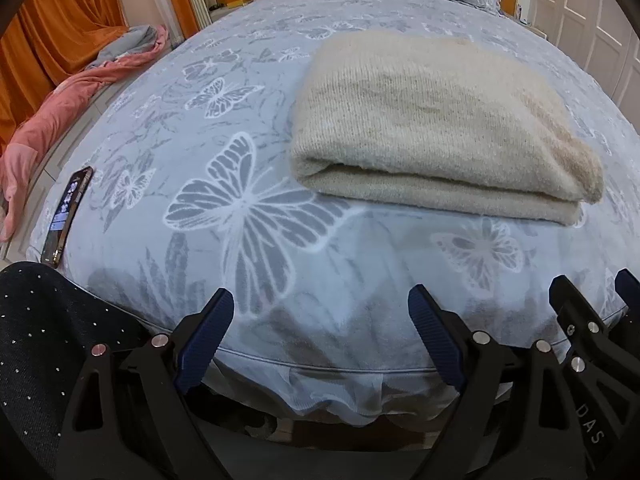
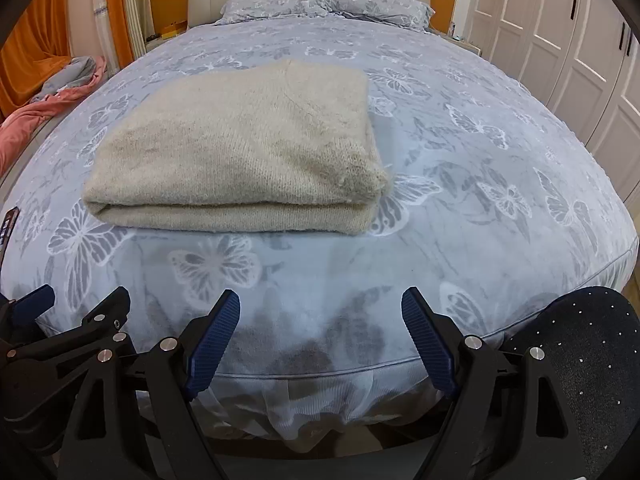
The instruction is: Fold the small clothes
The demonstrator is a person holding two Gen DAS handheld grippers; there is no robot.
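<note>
A cream knitted sweater point(image 1: 432, 120) lies folded into a flat rectangle on the bed, its folded edge facing me. It also shows in the right wrist view point(image 2: 240, 148). My left gripper point(image 1: 322, 300) is open and empty, held above the bed's near edge, well short of the sweater. My right gripper point(image 2: 320, 300) is open and empty, also at the near edge, apart from the sweater. The right gripper's fingers point(image 1: 568, 296) show at the lower right of the left wrist view, and the left gripper's fingers point(image 2: 112, 304) at the lower left of the right wrist view.
The bed point(image 1: 240, 208) has a blue-grey butterfly cover. A phone point(image 1: 68, 216) lies at its left edge. A pink and grey blanket point(image 1: 52, 120) hangs off to the left. Pillows point(image 2: 320, 4) sit at the headboard. White wardrobe doors point(image 2: 568, 48) stand to the right.
</note>
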